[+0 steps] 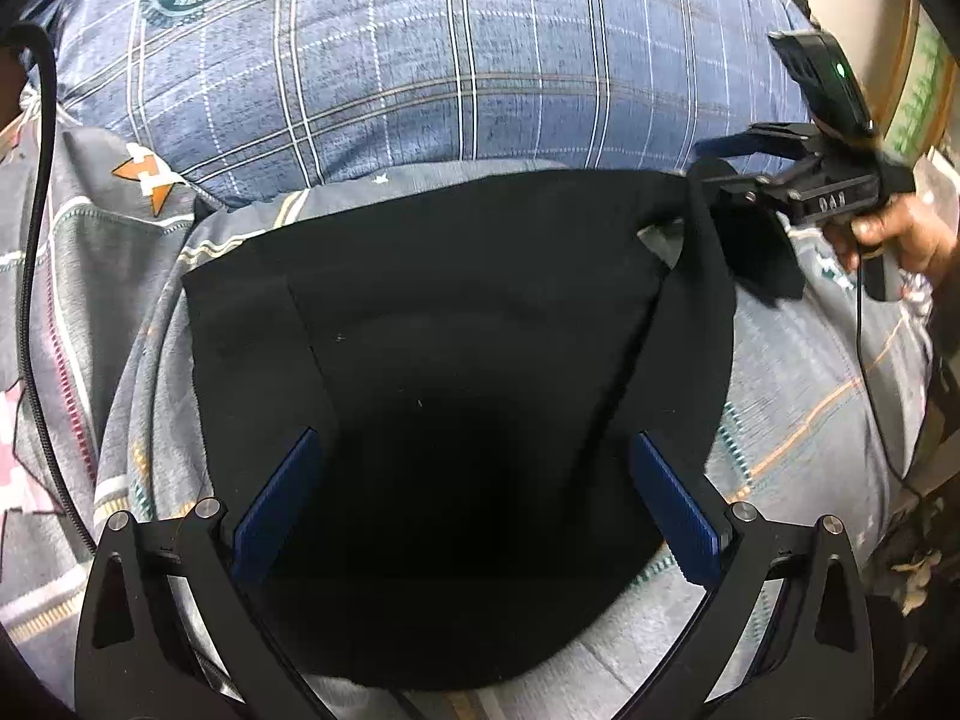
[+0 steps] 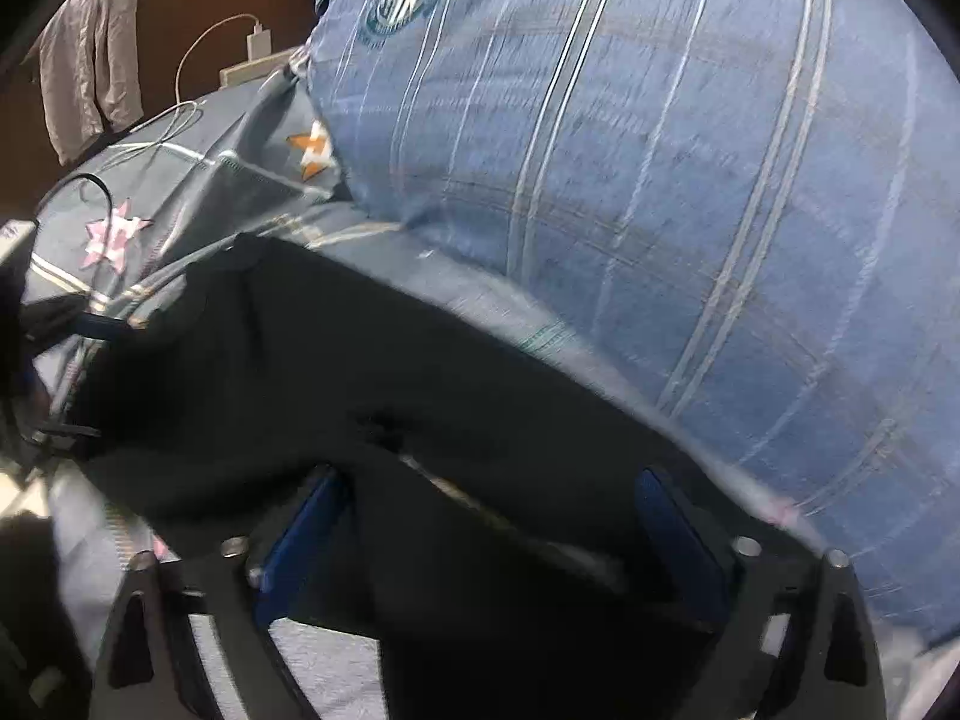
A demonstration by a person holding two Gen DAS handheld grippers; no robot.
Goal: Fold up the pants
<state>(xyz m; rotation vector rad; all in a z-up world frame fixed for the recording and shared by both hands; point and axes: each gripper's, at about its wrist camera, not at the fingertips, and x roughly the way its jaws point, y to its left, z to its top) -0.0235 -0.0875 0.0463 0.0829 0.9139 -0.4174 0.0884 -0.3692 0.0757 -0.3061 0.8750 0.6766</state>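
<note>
Black pants [image 1: 456,372] lie folded on a grey patterned bedsheet [image 1: 798,384]. My left gripper [image 1: 474,498] hovers over their near part with its blue pads [image 1: 282,498] wide apart and nothing between them. My right gripper [image 1: 720,180] is at the pants' far right corner, where the cloth is lifted at its fingers. In the blurred right wrist view the pants [image 2: 312,372] spread out ahead, and black cloth lies between the wide-apart blue pads [image 2: 672,534] of the right gripper [image 2: 486,522].
A large blue plaid pillow [image 1: 420,60] lies just behind the pants, also in the right wrist view [image 2: 660,180]. A black cable [image 1: 36,276] runs down the left. A white charger and cable [image 2: 252,42] and a hanging cloth [image 2: 90,66] are far left.
</note>
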